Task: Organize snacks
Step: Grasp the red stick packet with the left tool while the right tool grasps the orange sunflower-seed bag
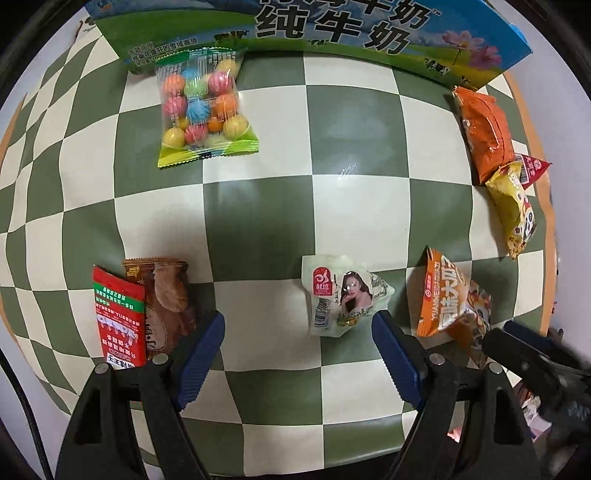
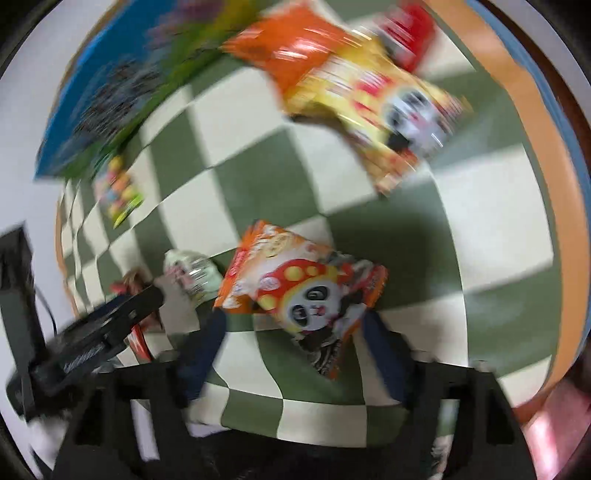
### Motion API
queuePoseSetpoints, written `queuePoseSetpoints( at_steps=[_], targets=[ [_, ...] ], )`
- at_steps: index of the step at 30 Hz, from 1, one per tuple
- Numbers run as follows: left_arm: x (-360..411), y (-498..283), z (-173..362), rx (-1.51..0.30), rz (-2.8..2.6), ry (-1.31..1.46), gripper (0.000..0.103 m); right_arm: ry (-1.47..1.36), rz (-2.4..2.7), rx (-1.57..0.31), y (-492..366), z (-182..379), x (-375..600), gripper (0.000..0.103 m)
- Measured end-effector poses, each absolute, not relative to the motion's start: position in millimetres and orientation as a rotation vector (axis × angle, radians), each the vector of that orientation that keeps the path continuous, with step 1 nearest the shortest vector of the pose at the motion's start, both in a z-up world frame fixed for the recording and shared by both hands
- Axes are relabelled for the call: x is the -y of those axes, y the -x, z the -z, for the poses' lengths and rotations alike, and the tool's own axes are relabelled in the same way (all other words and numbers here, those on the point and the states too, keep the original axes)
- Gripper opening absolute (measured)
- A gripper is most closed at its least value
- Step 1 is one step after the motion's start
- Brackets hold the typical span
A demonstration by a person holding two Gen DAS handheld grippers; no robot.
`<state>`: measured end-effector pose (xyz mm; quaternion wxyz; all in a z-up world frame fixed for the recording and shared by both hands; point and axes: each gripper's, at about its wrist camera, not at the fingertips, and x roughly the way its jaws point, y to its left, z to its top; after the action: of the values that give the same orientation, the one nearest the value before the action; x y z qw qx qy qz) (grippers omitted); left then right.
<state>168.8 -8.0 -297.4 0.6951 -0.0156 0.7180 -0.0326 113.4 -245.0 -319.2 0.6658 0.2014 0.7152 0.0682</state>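
On a green-and-white checkered table [image 1: 266, 221], the left gripper [image 1: 299, 325] points down with its jaws open, nothing between the blue pads; a pale green-white snack packet [image 1: 343, 295] lies just beyond, close to its right finger. Left of it sit a brown packet [image 1: 170, 299] and a red packet [image 1: 118, 317], touching. A clear bag of coloured candy balls [image 1: 203, 107] lies far left against a milk carton box [image 1: 314, 33]. The right gripper [image 2: 295, 332] also stands open over an orange panda packet [image 2: 306, 288], whose near end lies between the fingers; pad contact is too blurred to tell. A yellow panda packet [image 2: 388, 107] overlaps an orange packet [image 2: 295, 48] at far right.
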Motion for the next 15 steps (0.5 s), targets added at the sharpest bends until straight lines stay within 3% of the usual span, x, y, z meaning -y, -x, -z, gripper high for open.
queuePoseSetpoints(
  at_steps=[4,10,11,13,15],
  targets=[
    [1,-161,303,-1.614,0.066,0.017,0.081,-0.132,-0.291,-1.627,-127,315,215,0.086],
    [-5,-145,319,-1.647,0.044,0.011,0.081,0.396,-0.430,-1.701,-137,359,162,0.086],
    [-6,-142,320,-1.647,0.041,0.013,0.081,0.425,-0.428,-1.714,-138,368,160,0.085],
    [-10,-137,319,-1.641,0.032,0.008,0.081,0.381,-0.387,-1.721,-144,378,163,0.073],
    [-19,-131,316,-1.623,0.013,0.017,0.081,0.225,-0.268,-1.720,-155,379,177,0.067]
  ],
)
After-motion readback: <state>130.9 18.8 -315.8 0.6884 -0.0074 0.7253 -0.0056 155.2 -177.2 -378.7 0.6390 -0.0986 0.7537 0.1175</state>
